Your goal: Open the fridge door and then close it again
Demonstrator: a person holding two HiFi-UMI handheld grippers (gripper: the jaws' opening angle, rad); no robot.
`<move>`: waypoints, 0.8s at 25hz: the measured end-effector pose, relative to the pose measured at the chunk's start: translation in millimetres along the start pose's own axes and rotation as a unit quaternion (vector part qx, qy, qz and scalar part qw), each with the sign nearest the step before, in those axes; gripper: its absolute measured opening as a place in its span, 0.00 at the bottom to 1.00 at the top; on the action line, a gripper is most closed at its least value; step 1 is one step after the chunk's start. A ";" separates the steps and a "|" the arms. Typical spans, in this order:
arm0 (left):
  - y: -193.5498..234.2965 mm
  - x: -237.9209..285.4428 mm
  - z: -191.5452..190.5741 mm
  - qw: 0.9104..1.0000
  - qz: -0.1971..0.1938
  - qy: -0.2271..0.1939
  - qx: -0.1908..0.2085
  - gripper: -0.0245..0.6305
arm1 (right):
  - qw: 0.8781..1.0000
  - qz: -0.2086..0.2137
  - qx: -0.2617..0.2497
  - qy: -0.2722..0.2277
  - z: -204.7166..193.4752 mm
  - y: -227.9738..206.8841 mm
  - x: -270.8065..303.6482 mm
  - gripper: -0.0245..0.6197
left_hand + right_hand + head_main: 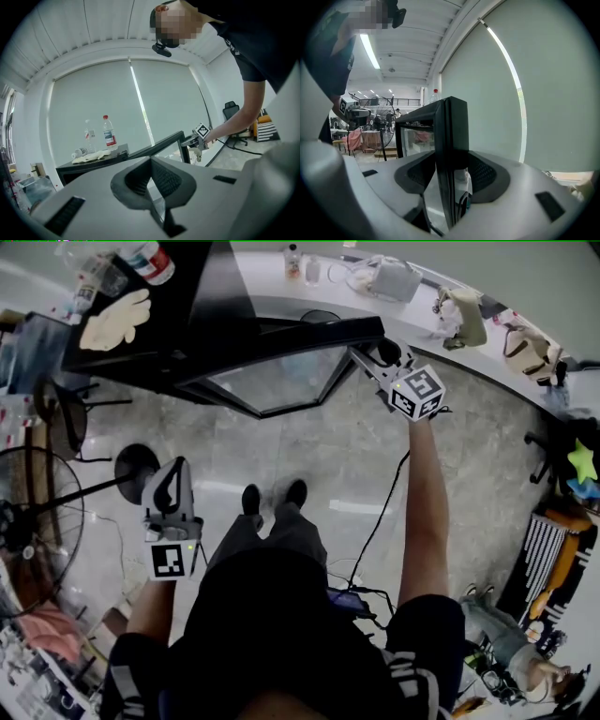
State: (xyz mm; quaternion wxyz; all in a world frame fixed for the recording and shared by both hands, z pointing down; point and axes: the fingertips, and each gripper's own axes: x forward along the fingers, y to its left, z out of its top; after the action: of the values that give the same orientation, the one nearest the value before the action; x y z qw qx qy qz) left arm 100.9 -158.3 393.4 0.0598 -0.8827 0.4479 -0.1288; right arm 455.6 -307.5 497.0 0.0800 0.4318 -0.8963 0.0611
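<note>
A person stands on a pale marble floor before a low black fridge, far left in the head view, its glass-panelled fridge door swung out towards the right. A white counter strewn with bags curves along the far right, and a standing fan sits near left. The right gripper, held out at arm's length, has its fingers clamped on the free edge of the door; its own view shows the dark frame upright between the two pads, each pressed to a face. The left gripper hangs low on the near left, well apart from the fridge, its fingers closed together on nothing. On the fridge top lie a pale cloth and, just beyond it, plastic bottles.
</note>
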 end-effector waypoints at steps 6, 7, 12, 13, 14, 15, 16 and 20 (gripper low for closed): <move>-1.8 -4.0 1.2 1.000 -0.006 -0.004 -0.002 0.07 | 1.000 -0.028 -0.001 0.006 -2.8 15.4 -16.4 0.38; -1.9 -5.2 1.1 1.000 -0.008 -0.006 -0.002 0.07 | 0.999 -0.033 -0.001 0.008 -3.6 19.5 -19.5 0.38; -6.6 -11.9 5.0 1.000 -0.020 -0.016 -0.006 0.07 | 0.998 -0.066 0.001 0.014 -7.0 40.8 -39.7 0.38; -7.4 -13.4 6.0 1.000 -0.024 -0.020 -0.006 0.07 | 0.997 -0.072 0.002 0.015 -8.2 45.5 -43.6 0.38; -7.9 -14.9 6.4 0.999 -0.027 -0.022 -0.005 0.07 | 0.997 -0.076 0.002 0.017 -9.2 50.5 -47.1 0.39; -8.3 -16.5 6.2 0.999 -0.029 -0.024 -0.006 0.07 | 0.997 -0.080 0.002 0.018 -10.0 55.6 -50.4 0.39; -8.6 -18.1 6.0 0.999 -0.032 -0.024 -0.006 0.07 | 0.996 -0.084 0.001 0.021 -10.7 60.8 -53.6 0.39; -12.8 -24.3 8.6 0.999 -0.043 -0.031 -0.006 0.07 | 0.995 -0.098 -0.001 0.029 -13.6 80.5 -68.2 0.38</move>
State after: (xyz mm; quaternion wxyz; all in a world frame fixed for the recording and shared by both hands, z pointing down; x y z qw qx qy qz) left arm 99.5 -131.2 383.7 0.0623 -0.9049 0.4086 -0.1013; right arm 435.6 -203.0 493.6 0.1118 0.5155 -0.8472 0.0641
